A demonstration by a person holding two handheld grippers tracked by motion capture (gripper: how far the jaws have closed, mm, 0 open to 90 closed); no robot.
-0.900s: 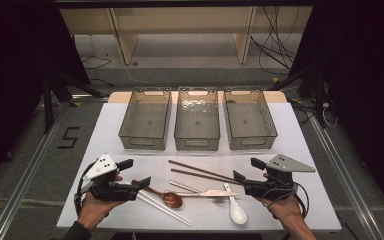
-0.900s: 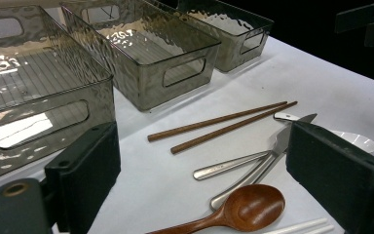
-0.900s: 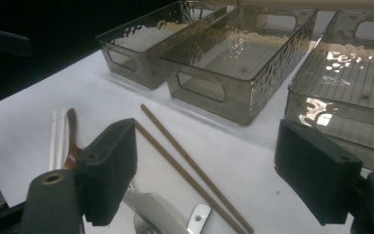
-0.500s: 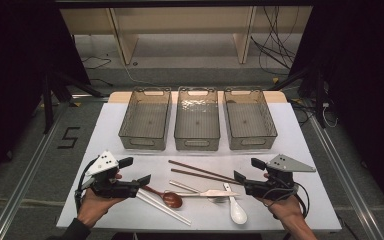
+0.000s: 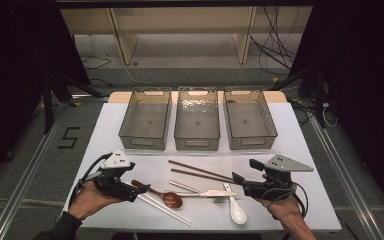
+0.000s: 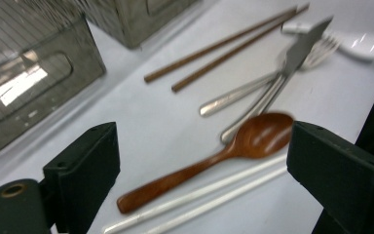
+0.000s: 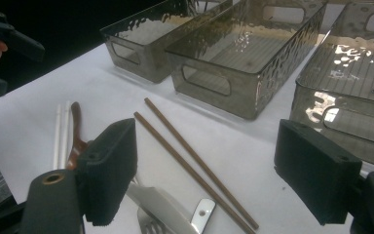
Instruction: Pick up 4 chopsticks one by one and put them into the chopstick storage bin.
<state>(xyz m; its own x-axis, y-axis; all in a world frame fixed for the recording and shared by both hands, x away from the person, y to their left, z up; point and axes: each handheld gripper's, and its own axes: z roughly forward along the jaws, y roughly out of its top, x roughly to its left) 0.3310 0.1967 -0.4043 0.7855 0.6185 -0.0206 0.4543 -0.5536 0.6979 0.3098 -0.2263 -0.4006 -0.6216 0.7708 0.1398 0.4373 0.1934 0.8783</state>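
white table (image 5: 300,150) | far side: three clear bins (image 5: 197,118) side by side | near side: brown chopsticks (image 5: 200,172), wooden spoon (image 5: 161,194), white chopsticks (image 5: 164,209), metal knife (image 5: 207,193), fork (image 5: 219,199), white ceramic spoon (image 5: 235,208), loosely heaped

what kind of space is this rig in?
Probably a lab data-collection station, not a kitchen: a white table inside dark curtains, loose cables on the floor, and a taped "5" floor marker.

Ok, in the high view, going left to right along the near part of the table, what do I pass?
Left gripper → wooden spoon → white ceramic spoon → right gripper. The metal cutlery and chopsticks overlap in between, so they are left out.
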